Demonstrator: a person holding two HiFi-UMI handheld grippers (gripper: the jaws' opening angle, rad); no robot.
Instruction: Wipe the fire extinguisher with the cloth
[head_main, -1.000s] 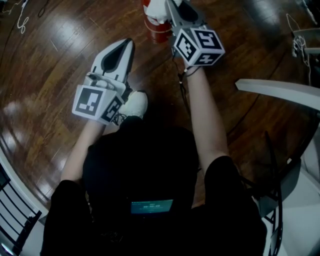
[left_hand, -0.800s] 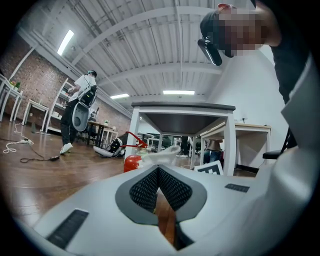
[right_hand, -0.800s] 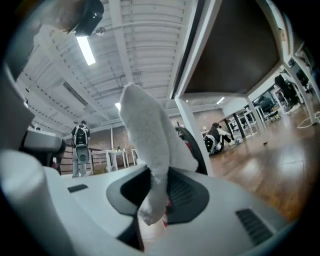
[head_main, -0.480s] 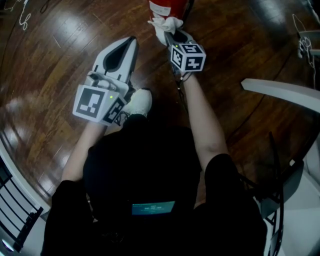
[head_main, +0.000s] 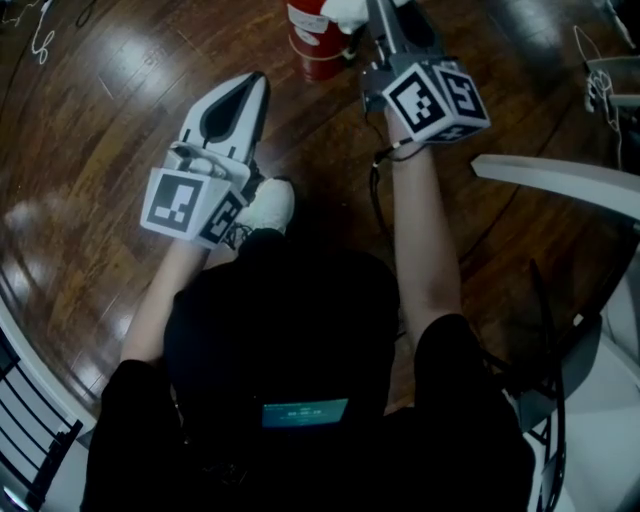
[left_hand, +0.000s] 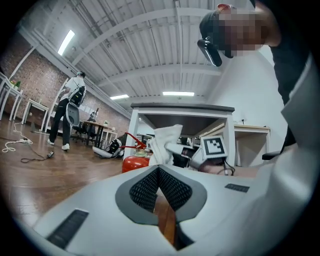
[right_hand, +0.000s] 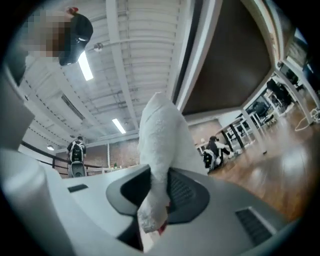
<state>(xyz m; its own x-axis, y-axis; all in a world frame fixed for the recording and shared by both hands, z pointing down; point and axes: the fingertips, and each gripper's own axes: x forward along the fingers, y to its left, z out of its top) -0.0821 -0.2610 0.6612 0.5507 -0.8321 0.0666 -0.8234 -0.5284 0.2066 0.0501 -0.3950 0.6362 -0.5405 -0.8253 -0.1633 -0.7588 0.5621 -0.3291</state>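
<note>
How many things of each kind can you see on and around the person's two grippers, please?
Grippers: 2, the left gripper shut and empty, the right gripper shut on the cloth
Cloth: 1
Fire extinguisher: 1
White shoe: 1
Total: 5

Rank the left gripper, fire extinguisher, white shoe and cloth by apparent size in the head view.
1. left gripper, clearly largest, though nearest the camera.
2. fire extinguisher, cut off by the top edge.
3. white shoe, nearly matching the extinguisher's visible part.
4. cloth, only a scrap showing.
</note>
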